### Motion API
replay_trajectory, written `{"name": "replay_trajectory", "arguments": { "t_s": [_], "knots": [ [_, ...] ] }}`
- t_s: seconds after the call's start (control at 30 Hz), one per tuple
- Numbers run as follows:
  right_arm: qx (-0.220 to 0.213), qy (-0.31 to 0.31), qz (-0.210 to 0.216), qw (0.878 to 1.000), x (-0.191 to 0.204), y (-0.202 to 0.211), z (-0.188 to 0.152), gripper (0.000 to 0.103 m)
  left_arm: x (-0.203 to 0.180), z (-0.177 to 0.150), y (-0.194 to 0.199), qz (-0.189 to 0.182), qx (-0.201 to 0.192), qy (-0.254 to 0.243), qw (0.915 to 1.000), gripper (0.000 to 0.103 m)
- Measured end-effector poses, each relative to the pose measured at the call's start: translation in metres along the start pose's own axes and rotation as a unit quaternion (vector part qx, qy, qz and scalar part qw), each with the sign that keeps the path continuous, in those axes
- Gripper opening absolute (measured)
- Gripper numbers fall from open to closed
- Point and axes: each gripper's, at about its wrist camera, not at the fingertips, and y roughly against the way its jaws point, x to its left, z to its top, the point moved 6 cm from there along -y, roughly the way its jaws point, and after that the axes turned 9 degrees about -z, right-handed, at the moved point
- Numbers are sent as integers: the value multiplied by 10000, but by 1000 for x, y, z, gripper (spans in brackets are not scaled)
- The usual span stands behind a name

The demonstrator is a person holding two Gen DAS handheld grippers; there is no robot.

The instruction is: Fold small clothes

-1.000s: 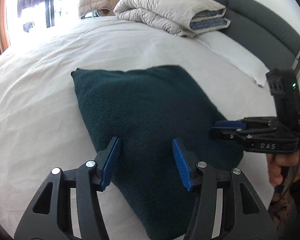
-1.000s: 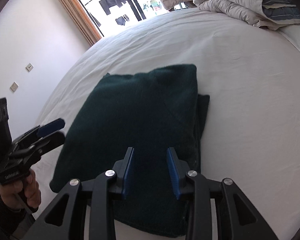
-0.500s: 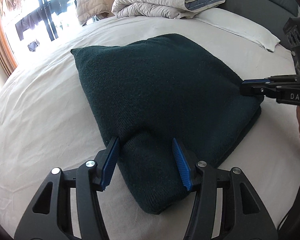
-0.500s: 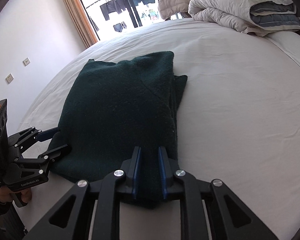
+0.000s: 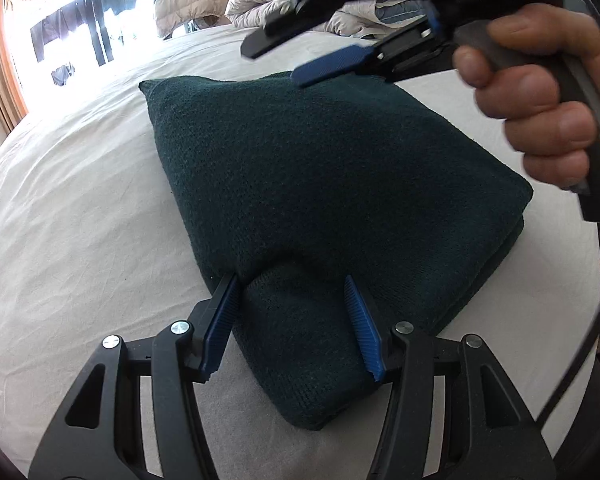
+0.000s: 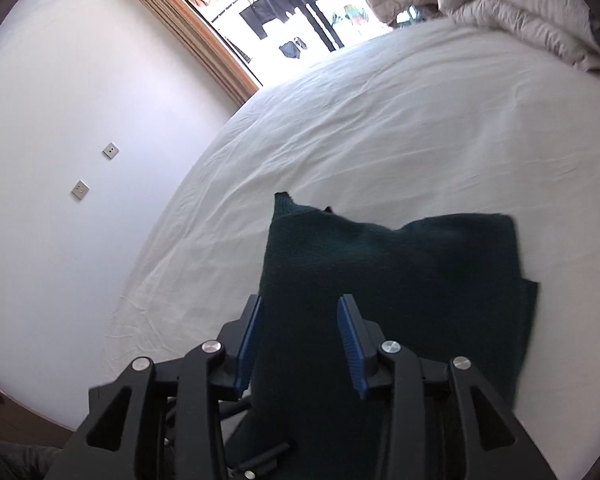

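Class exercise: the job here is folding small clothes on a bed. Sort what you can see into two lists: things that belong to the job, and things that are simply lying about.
Belongs to the job:
- dark green knitted garment, folded on the bed
- left gripper, jaws open around its near corner
- right gripper, jaws open

Just lying about:
- rolled duvet
- beige padded jacket
- hanging laundry outside the window
- wall sockets

Home bedroom: white-sheeted bed (image 6: 400, 120), folded duvet (image 6: 520, 20), curtained window (image 6: 284, 8).

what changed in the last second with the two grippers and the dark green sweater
The right gripper, shut on the folded dark green knit sweater's near edge half a second ago, has opened and lifted above it. The left gripper stays open, straddling a corner. The sweater stays folded on the white bed sheet.
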Motion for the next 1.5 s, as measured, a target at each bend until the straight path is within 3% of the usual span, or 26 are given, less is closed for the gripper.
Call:
{"name": "replay_trajectory", "arguments": {
  "t_s": [0.1, 0.13, 0.17, 0.23, 0.37, 0.4, 0.47, 0.53, 0.63, 0.67, 0.77, 0.87, 0.93, 1.03, 1.07, 1.13, 1.17, 1.33, 1.43, 1.47, 1.5],
  "knots": [
    [226, -341, -124, 9991, -24, -31, -1, 46, 0, 0, -3, -19, -3, 16, 10000, 52],
    [171, -432, -93, 9989, -31, -33, -3, 40, 0, 0, -3, -29, -2, 21, 10000, 52],
    [107, -533, -78, 9985, -38, -32, -4, 27, 0, 1, -4, -36, -2, 23, 10000, 52],
    [-4, -837, -33, 9965, -57, -24, -7, 15, 2, 0, -6, -47, -3, 29, 10000, 52],
    [-295, -923, -599, 9935, -75, 7, -19, 17, 3, -1, -8, -61, -7, 60, 10000, 52],
    [-395, -882, -578, 9936, -70, 17, -23, 20, 3, -2, -9, -64, -6, 64, 10000, 52],
    [-615, -747, -220, 9951, -53, 35, -33, 40, 3, -2, -10, -61, -8, 63, 10000, 52],
    [-693, -594, 49, 9958, -40, 46, -47, 45, 3, -3, -11, -60, -13, 66, 10000, 52],
    [-353, -537, -39, 9979, -49, 37, -78, 55, 4, -3, -10, -71, -22, 70, 9999, 52],
    [-236, -536, -158, 9982, -56, 32, -91, 54, 4, -3, -9, -85, -26, 78, 9999, 52],
    [-530, -526, -4, 9972, -72, 51, -113, 44, 6, -3, -7, -189, -64, 185, 9996, 53],
    [-642, -781, 15, 9949, -90, 75, -128, 43, 11, -2, 1, -408, -159, 439, 9981, 54],
    [-800, -862, -235, 9928, -100, 97, -134, 45, 16, -2, 12, -622, -215, 723, 9952, 55],
    [-1199, -1179, -279, 9854, -118, 134, -132, 62, 35, 3, 37, -874, -535, 1260, 9867, 58],
    [-1286, -1254, -253, 9834, -123, 141, -126, 63, 43, 7, 46, -927, -703, 1436, 9828, 62],
    [-1255, -1444, -261, 9812, -134, 145, -113, 64, 59, 17, 58, -1092, -978, 1837, 9720, 81],
    [-1181, -1535, -260, 9807, -138, 141, -106, 65, 65, 23, 59, -1255, -1047, 2012, 9658, 82],
    [-513, -1761, -106, 9830, -144, 91, -77, 67, 83, 34, 23, -1771, -595, 2655, 9458, 83],
    [7, -1817, -54, 9833, -143, 56, -73, 67, 86, 32, -8, -2240, -113, 3189, 9209, 83],
    [34, -1807, -25, 9835, -142, 49, -71, 67, 85, 33, -18, -2332, 20, 3240, 9169, 83],
    [49, -1790, 49, 9838, -140, 45, -68, 67, 84, 35, -23, -2304, 60, 3202, 9189, 83]
  ]
}}
